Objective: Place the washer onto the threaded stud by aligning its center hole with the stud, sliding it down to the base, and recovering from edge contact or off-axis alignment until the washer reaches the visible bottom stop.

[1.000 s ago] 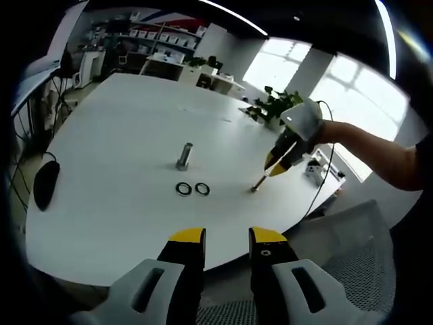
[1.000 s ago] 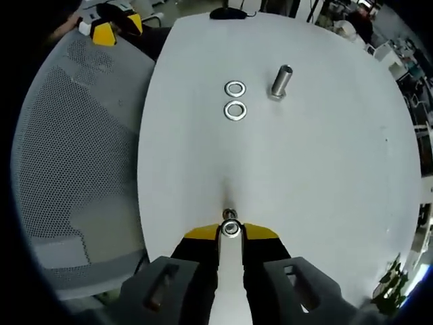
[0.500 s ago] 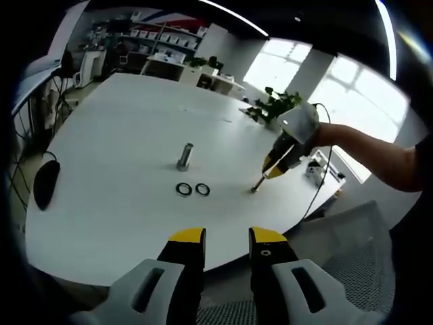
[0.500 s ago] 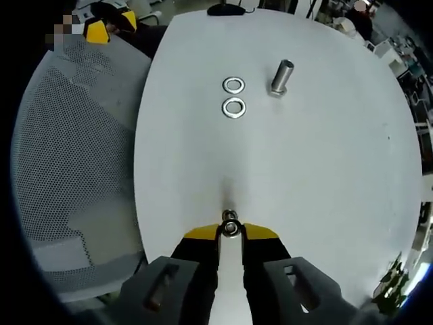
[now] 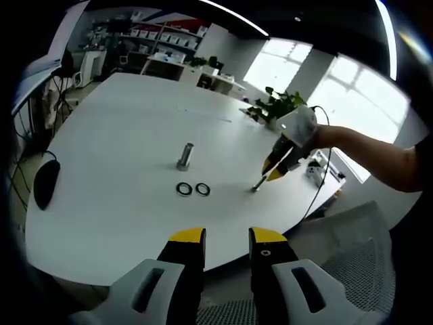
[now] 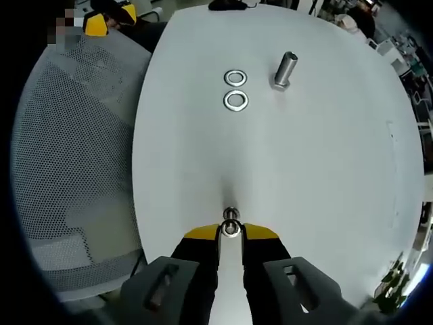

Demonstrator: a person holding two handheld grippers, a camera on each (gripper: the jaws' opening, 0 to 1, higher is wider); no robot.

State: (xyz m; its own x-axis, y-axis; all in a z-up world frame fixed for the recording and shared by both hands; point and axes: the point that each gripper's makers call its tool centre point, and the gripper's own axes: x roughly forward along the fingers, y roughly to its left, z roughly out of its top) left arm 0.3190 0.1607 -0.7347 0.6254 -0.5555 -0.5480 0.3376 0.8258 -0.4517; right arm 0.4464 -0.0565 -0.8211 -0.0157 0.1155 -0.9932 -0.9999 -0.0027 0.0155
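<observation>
We see a white surface [image 6: 325,176] bearing a silver-grey stud [image 6: 285,70] and two silvery washers [image 6: 235,89], a grey mesh-dotted chair [image 6: 74,149] at its edge, and yellow-tipped, grey-bodied tools [image 6: 231,232] [image 5: 226,238].

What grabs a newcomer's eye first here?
The right gripper shut on a small washer, low over the white table. Beyond it an upright threaded stud stands with two loose washers lying beside it. The left gripper hangs open off the table's edge.
</observation>
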